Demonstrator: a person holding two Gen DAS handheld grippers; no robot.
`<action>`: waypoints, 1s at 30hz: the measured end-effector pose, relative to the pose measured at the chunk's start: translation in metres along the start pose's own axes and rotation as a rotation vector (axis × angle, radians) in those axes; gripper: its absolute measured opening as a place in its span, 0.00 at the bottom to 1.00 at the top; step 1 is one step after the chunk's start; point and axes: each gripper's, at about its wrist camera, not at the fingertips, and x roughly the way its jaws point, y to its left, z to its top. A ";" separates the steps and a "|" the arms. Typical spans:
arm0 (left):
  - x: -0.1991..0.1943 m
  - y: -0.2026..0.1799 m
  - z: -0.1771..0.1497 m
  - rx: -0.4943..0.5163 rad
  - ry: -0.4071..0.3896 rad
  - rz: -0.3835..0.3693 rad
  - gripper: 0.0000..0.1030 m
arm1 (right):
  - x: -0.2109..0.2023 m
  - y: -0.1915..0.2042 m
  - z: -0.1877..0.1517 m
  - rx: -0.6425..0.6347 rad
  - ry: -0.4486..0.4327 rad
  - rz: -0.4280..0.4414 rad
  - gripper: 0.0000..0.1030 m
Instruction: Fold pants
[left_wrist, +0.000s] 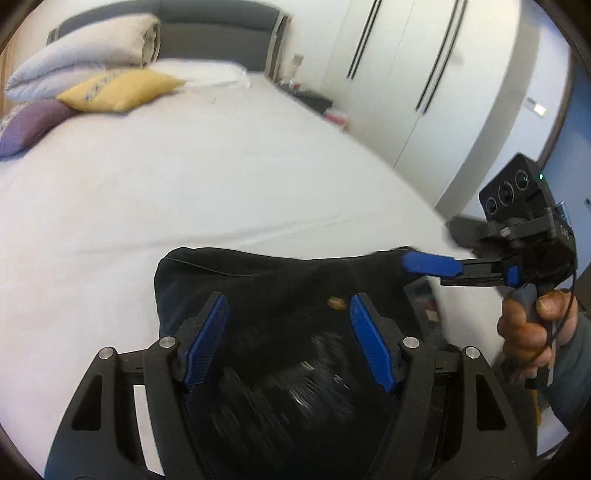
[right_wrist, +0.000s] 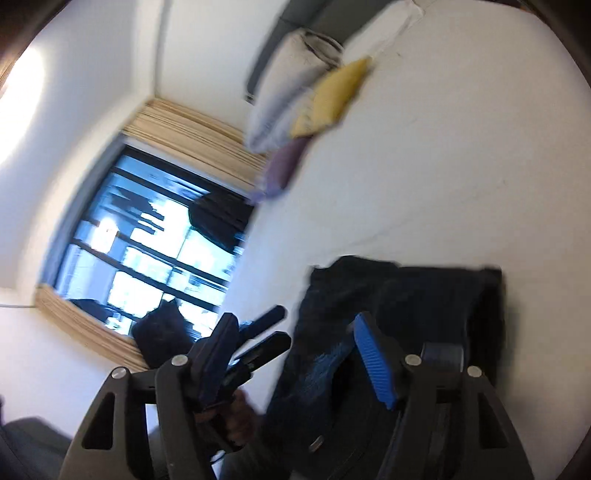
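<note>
1. On the white bed (left_wrist: 221, 192) our dark pants (left_wrist: 280, 288) lie bunched near its edge.
2. Our left gripper (left_wrist: 288, 339) hangs with jaws apart, gripping nothing; our right gripper (right_wrist: 295, 365) likewise.
3. We should pinch the waistband corners and pull flat.
4. Only the right view shows the window (right_wrist: 147, 251); only the left shows the wardrobe (left_wrist: 424, 92).

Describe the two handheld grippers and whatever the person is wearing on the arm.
Both grippers, left gripper and right gripper, have black frames with triangular cutouts, silver pivot bolts and ribbed blue finger pads. The right one carries a black camera block with three lenses and a green light, a thin black cable alongside. The hand on its grip shows a grey-blue sleeve.
</note>
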 end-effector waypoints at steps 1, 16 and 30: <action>0.017 0.010 0.000 -0.022 0.050 0.025 0.66 | 0.013 -0.013 0.006 0.030 0.022 -0.068 0.66; -0.007 0.006 -0.065 -0.025 0.030 -0.040 0.73 | -0.011 -0.011 -0.090 0.097 0.014 0.051 0.81; -0.063 0.094 -0.076 -0.264 0.023 -0.009 0.87 | -0.056 -0.045 -0.054 0.215 -0.052 -0.106 0.83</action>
